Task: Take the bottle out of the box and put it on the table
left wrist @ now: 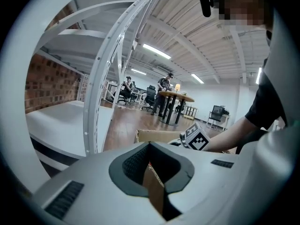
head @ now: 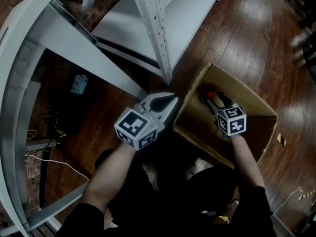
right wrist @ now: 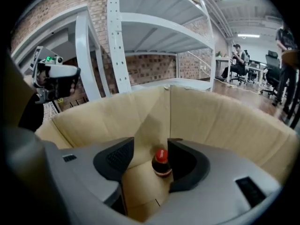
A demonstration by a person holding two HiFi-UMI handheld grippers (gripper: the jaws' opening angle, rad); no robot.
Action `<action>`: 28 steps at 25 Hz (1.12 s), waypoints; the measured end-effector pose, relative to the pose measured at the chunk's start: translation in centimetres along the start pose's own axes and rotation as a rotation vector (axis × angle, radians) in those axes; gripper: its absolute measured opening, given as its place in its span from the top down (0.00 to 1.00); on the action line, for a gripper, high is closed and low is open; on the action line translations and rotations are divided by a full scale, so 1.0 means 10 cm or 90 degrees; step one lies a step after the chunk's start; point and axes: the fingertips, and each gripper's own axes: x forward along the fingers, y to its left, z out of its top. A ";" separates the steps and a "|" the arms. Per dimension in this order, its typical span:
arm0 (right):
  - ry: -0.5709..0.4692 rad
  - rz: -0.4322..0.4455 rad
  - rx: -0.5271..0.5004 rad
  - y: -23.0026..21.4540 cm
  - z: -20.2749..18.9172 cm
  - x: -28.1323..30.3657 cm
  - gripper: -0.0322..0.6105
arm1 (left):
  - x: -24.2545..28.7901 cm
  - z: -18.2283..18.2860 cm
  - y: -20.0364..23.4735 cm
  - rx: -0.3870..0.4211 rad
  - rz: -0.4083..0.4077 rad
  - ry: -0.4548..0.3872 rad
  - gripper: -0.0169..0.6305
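An open cardboard box (head: 256,113) stands on the wooden floor. In it stands a dark bottle with a red cap (right wrist: 161,162), whose cap (head: 211,94) shows in the head view. My right gripper (right wrist: 150,157) reaches down into the box (right wrist: 225,121), jaws open. The bottle is between them, close to the right jaw, with a gap on the left and no pad pressing on it. My left gripper (head: 169,108) is at the box's near-left wall. In the left gripper view it (left wrist: 151,165) is shut on that wall's cardboard edge (left wrist: 154,189).
A white metal rack's post (head: 155,33) and shelf (head: 143,21) stand just beyond the box. A white curved frame (head: 19,58) runs down the left. Cables (head: 54,159) lie on the floor at left. People sit at tables (left wrist: 176,97) far off.
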 end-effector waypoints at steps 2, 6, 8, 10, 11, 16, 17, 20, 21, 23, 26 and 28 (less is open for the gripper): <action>0.010 -0.015 0.003 -0.05 -0.08 0.13 0.59 | 0.01 -0.03 -0.02 0.054 0.007 0.010 0.97; 0.049 -0.037 0.001 -0.14 -0.31 0.37 0.48 | 0.04 -0.10 -0.06 0.082 -0.004 0.016 0.97; 0.075 -0.039 0.013 -0.18 -0.45 0.50 0.48 | 0.02 -0.14 -0.04 0.056 -0.006 0.017 0.97; 0.096 -0.038 0.025 -0.21 -0.55 0.63 0.43 | 0.00 -0.20 -0.01 0.039 -0.011 0.023 0.97; 0.106 -0.039 0.023 -0.22 -0.59 0.68 0.42 | -0.01 -0.23 0.00 0.034 -0.014 0.025 0.97; 0.142 -0.054 0.037 -0.29 -0.76 0.97 0.35 | -0.10 -0.22 0.12 -0.001 -0.006 0.017 0.97; 0.144 -0.053 0.051 -0.28 -0.79 1.03 0.35 | -0.12 -0.23 0.16 0.002 -0.004 0.013 0.97; 0.128 -0.058 0.087 -0.33 -0.89 1.15 0.36 | -0.15 -0.29 0.23 0.020 0.004 0.013 0.97; 0.121 -0.062 0.096 -0.37 -0.92 1.17 0.36 | -0.16 -0.33 0.24 0.023 0.007 0.020 0.97; 0.118 -0.065 0.098 -0.42 -0.98 1.22 0.36 | -0.19 -0.39 0.28 0.028 0.010 0.030 0.97; 0.127 -0.062 0.077 -0.39 -1.06 1.30 0.36 | -0.26 -0.46 0.34 0.020 0.016 0.037 0.97; 0.117 -0.069 0.077 -0.39 -1.07 1.35 0.39 | -0.30 -0.52 0.36 0.015 0.020 0.049 0.97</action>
